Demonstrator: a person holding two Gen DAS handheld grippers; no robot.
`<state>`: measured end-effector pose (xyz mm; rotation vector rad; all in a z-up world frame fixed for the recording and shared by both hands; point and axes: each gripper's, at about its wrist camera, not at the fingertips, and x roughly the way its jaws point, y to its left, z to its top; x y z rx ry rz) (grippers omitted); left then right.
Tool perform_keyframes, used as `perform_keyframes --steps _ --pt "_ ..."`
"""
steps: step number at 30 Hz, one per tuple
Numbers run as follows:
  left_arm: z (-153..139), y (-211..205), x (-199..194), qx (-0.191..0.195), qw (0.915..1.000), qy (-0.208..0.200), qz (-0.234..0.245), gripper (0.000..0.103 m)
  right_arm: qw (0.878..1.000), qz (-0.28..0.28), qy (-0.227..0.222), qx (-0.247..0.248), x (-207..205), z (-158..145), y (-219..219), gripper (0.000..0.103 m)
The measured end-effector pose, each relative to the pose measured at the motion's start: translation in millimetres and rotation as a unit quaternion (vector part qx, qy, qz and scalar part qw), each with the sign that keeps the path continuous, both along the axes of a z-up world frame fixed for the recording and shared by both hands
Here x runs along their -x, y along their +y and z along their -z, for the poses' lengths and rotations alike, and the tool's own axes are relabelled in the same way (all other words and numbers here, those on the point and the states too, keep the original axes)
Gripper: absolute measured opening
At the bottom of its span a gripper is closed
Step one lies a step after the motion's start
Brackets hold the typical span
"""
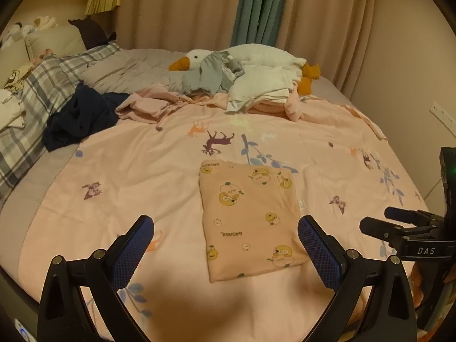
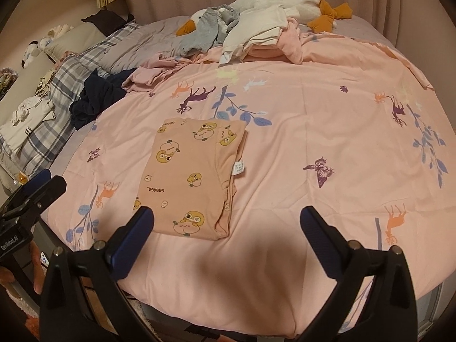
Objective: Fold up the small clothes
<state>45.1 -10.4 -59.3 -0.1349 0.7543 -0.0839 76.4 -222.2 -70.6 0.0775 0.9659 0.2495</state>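
Note:
A small peach garment [image 1: 248, 219] printed with yellow cartoon ducks lies folded into a flat rectangle on the pink animal-print sheet [image 1: 142, 176]. My left gripper [image 1: 226, 225] hangs above its near end, open and empty, the blue pads wide apart. In the right wrist view the same garment [image 2: 193, 179] lies left of centre with a white care label showing at its right edge. My right gripper [image 2: 226, 213] hovers over its near right corner, also open and empty. Each gripper shows in the other's view: the right gripper [image 1: 379, 219] at the right edge, the left gripper [image 2: 42, 182] at the left edge.
A heap of unfolded white, grey and pink clothes [image 1: 262, 88] lies at the far side against a goose plush [image 1: 196, 57]. A navy garment [image 2: 97, 99] is crumpled at the left by plaid bedding [image 2: 65, 91]. Folded white clothes [image 2: 28, 122] sit far left. Curtains hang behind the bed.

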Motion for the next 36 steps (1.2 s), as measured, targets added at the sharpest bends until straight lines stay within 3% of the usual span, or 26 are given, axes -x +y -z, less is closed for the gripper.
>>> perform_keyframes --steps 36 --pt "0.8 -4.9 -0.8 0.017 0.9997 0.002 0.018 0.1 1.0 0.008 -0.016 0.003 6.0 -6.5 1.0 0.103"
